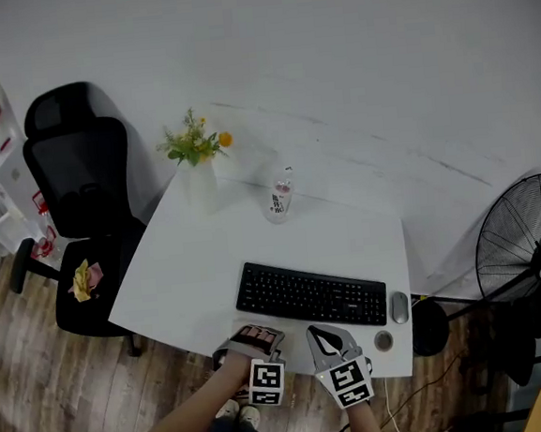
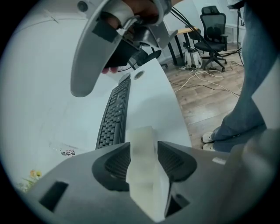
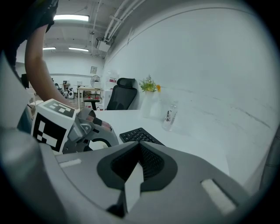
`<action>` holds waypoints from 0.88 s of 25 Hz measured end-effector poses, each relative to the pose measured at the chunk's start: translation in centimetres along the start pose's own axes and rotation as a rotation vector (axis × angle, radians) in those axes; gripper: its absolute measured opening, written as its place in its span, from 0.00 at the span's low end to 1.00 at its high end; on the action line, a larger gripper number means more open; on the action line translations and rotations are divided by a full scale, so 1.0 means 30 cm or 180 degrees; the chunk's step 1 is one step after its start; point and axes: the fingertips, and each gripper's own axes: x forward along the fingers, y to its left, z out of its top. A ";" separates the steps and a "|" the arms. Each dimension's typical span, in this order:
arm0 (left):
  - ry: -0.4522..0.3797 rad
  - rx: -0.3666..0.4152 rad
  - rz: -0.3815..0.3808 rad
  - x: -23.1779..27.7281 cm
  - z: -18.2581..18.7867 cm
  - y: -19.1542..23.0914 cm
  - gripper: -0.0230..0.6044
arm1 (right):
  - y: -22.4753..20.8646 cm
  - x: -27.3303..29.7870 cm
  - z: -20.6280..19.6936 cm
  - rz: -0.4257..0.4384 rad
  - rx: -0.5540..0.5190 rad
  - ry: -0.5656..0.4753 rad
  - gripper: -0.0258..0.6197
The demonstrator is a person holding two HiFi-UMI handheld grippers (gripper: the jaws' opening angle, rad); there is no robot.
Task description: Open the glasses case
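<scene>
Both tools sat at the near edge of the white table (image 1: 191, 274), just in front of the black keyboard (image 1: 310, 294). In its own view, the left gripper (image 2: 142, 162) had its jaws closed narrow on the glasses case (image 2: 141, 142), a pale, milky block standing upright between the ribbed pads and reaching down toward the camera. From the head view we could not make out the case, white against white between the tools. The right gripper (image 3: 139, 162) stood just beside the left one, jaws drawn almost together and pinching a thin pale flap (image 3: 133, 186). We could not tell whether that flap belonged to the case. The right gripper view also caught the left tool's marker cube (image 3: 50, 124) close at its left. We noted a mouse (image 1: 399, 307) at the keyboard's right end and a small round object (image 1: 383, 341) near the table corner. At the far side stood a clear bottle (image 1: 280, 198) and a white vase (image 1: 200, 186) of green and yellow flowers (image 1: 194, 144), well apart from the tools. A black office chair (image 1: 82, 208) was left of the table, with something yellow (image 1: 83, 280) on its seat. A standing fan (image 1: 528, 254) was at the right, on the wood floor (image 1: 41, 390).
</scene>
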 end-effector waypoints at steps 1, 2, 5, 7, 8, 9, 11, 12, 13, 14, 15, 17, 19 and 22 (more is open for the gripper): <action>0.0021 0.0027 0.0005 0.005 -0.002 -0.005 0.35 | 0.001 0.001 0.001 0.0002 -0.0001 -0.0001 0.06; 0.0030 0.0043 0.0015 0.007 -0.003 -0.007 0.35 | 0.001 0.002 0.001 0.0002 -0.0002 -0.0002 0.06; 0.0021 0.0042 0.0026 0.008 0.000 -0.003 0.33 | -0.002 0.001 0.000 -0.0006 0.0001 0.0000 0.06; 0.0016 0.0039 0.0013 0.005 0.000 -0.002 0.33 | -0.004 0.000 -0.004 -0.0013 0.0002 0.0009 0.06; 0.0014 0.0037 0.0013 0.003 -0.001 -0.002 0.32 | -0.005 0.000 -0.006 -0.0016 0.0003 0.0015 0.06; 0.0008 0.0034 0.0023 0.000 -0.001 0.000 0.31 | -0.006 0.000 -0.008 -0.0020 0.0006 0.0020 0.06; -0.0016 0.0013 0.0067 -0.007 -0.001 0.007 0.25 | -0.010 -0.001 -0.014 -0.0032 0.0020 0.0027 0.06; -0.0027 -0.0004 0.0087 -0.011 -0.001 0.010 0.23 | -0.012 -0.002 -0.018 -0.0040 0.0030 0.0030 0.06; -0.0036 -0.0020 0.0102 -0.015 -0.002 0.014 0.22 | -0.013 -0.003 -0.021 -0.0047 0.0041 0.0032 0.06; -0.0043 -0.0031 0.0116 -0.019 -0.001 0.019 0.22 | -0.015 -0.003 -0.023 -0.0054 0.0052 0.0032 0.06; -0.0047 -0.0036 0.0134 -0.023 0.000 0.025 0.20 | -0.017 -0.004 -0.025 -0.0058 0.0060 0.0031 0.06; -0.0054 -0.0039 0.0190 -0.032 0.003 0.041 0.17 | -0.019 -0.005 -0.027 -0.0064 0.0070 0.0030 0.06; -0.0060 -0.0059 0.0265 -0.041 0.005 0.067 0.14 | -0.021 -0.007 -0.029 -0.0070 0.0075 0.0029 0.06; -0.0053 -0.0121 0.0364 -0.046 -0.006 0.118 0.10 | -0.022 -0.006 -0.031 -0.0077 0.0092 0.0027 0.06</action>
